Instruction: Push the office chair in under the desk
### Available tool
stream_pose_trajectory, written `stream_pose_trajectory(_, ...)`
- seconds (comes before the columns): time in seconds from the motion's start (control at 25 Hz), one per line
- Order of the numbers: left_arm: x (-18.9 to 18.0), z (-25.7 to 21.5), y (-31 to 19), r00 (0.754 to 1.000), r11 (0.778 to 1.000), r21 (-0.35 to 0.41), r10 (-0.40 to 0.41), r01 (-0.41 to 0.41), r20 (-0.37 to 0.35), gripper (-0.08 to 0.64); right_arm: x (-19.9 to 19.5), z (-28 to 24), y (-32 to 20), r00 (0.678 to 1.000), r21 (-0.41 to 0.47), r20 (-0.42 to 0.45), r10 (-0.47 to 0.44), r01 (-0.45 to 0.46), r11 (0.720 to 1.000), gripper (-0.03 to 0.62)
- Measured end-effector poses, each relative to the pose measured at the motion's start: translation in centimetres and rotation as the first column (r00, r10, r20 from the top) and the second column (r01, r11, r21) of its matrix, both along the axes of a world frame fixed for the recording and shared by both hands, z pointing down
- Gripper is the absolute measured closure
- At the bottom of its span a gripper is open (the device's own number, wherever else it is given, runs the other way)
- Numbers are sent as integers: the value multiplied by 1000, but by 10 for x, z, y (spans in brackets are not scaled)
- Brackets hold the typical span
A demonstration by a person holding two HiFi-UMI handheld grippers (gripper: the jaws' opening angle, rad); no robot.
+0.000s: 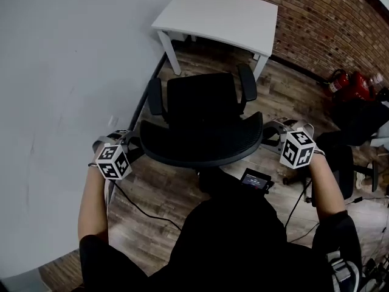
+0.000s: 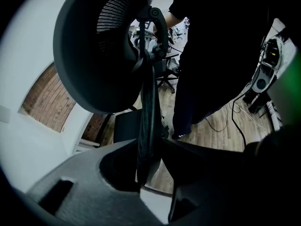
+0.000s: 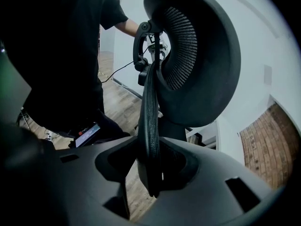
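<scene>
Wood floor (image 1: 161, 196); office chair (image 1: 203, 111) faces white desk (image 1: 225, 17).

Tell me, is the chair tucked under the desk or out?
Out. The office chair stands in front of the white desk, with wood floor showing between them.

Left gripper (image 1: 132, 140): at left end of chair backrest (image 1: 200, 142), jaws clamped on its rim. Right gripper (image 1: 271, 131): at right end of backrest, jaws clamped on rim likewise. Left forearm (image 1: 91, 199) and right forearm (image 1: 325, 187) stretched forward, flanking backrest.
</scene>
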State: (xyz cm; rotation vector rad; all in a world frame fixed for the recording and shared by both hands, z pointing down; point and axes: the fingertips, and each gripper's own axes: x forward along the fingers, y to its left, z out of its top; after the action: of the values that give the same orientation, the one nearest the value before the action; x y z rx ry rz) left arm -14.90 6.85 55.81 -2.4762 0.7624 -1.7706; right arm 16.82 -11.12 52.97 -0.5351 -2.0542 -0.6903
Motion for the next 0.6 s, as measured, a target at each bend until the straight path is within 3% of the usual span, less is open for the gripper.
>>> stream_pose_trajectory(0.32, -34, -2, -13, 998, 998, 7, 58, -58, -9, 411, -20, -2, 17, 1000, -26, 0, 12, -12, 1000, 451)
stream_pose_trajectory(0.6, -61, -2, -15, 994, 993, -34, 110, -111, -3, 411, -37, 1, 52, 998, -94, -34, 60, -63, 994, 446)
